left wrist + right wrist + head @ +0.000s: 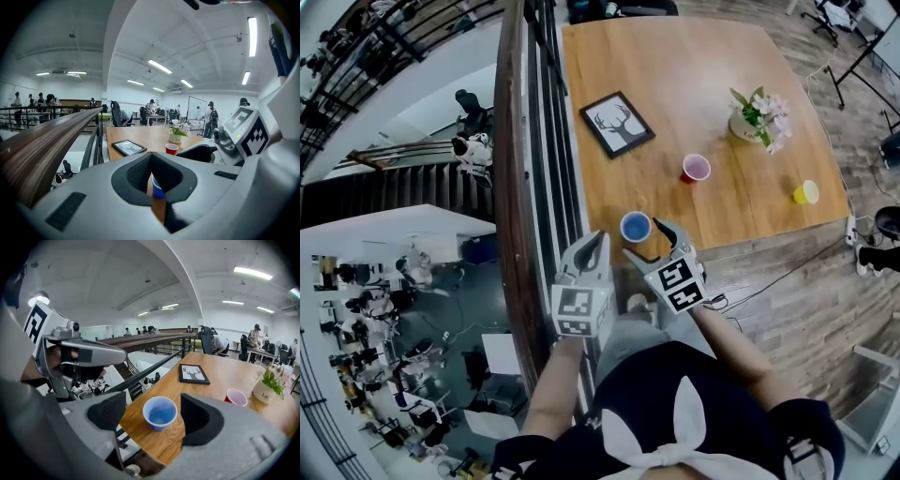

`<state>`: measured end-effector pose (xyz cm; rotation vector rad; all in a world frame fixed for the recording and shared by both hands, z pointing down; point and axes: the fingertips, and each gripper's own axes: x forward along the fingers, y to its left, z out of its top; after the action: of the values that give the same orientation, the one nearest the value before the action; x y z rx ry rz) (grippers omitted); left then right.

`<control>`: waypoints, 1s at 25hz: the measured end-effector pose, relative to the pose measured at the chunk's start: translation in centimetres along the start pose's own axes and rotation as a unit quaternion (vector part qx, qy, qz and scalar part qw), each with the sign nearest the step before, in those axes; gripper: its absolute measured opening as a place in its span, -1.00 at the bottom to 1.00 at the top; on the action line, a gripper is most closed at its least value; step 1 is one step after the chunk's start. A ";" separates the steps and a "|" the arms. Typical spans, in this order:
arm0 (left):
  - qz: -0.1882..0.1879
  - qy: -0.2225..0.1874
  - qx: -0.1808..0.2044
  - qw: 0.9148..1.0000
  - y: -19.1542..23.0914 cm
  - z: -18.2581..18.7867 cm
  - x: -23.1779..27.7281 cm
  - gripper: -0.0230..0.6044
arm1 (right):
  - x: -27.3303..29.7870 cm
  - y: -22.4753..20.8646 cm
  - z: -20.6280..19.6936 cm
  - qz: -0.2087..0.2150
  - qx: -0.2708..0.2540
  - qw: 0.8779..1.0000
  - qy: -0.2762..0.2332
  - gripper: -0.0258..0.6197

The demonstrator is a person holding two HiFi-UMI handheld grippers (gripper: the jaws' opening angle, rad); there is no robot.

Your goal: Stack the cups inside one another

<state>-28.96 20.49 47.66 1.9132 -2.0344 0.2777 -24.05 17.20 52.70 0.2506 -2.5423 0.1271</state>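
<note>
My right gripper (641,237) has its jaws spread wide, and the blue cup (160,412) stands upright between them with its mouth up. There is clear space on both sides of the cup, so neither pad touches it. The cup sits on the wooden table (694,66), close to the near edge and toward the left side, just beside the railing (516,187).

My left gripper (151,157) is just to the left of the right one. Its jaws are pressed together with nothing held. In the left gripper view I see only a sliver of the blue cup beyond the pads.

The other cups are separate. The red cup (696,168) stands farther in and to the right of the blue one, well apart from it. The yellow cup (806,192) stands farther right again, near the table's right edge. All three stand alone — none sits inside another.

A framed deer picture (617,124) lies flat on the far left part of the table, and a pot of flowers (748,120) stands on the far right part.
</note>
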 end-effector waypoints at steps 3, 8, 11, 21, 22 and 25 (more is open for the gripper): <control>-0.003 0.005 0.000 1.000 -0.1 -0.4 0.3 -0.88 | 0.9 -0.3 -0.7 -0.002 0.000 1.000 0.011 0.20; -0.004 0.021 -0.012 1.000 -0.1 -1.6 0.6 -0.88 | 2.4 -0.8 -2.0 -0.004 0.000 1.000 0.030 0.20; -0.004 0.027 -0.017 0.999 0.0 -2.1 0.8 -0.88 | 3.2 -1.2 -2.5 -0.006 0.004 0.999 0.038 0.20; -0.013 0.049 -0.006 0.999 -0.6 -3.8 1.4 -0.88 | 5.2 -1.8 -4.6 -0.003 -0.011 0.997 0.071 0.20; -0.014 0.050 -0.002 0.999 -0.7 -4.0 1.5 -0.88 | 5.3 -1.8 -4.7 -0.004 -0.012 0.997 0.074 0.20; -0.010 0.052 0.000 0.999 -0.6 -4.4 1.4 -0.88 | 5.4 -1.7 -5.0 0.003 -0.014 0.997 0.079 0.18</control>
<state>-27.97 20.70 52.18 1.8771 -1.9472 0.3657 -25.41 15.49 59.95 0.2140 -2.3866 0.1087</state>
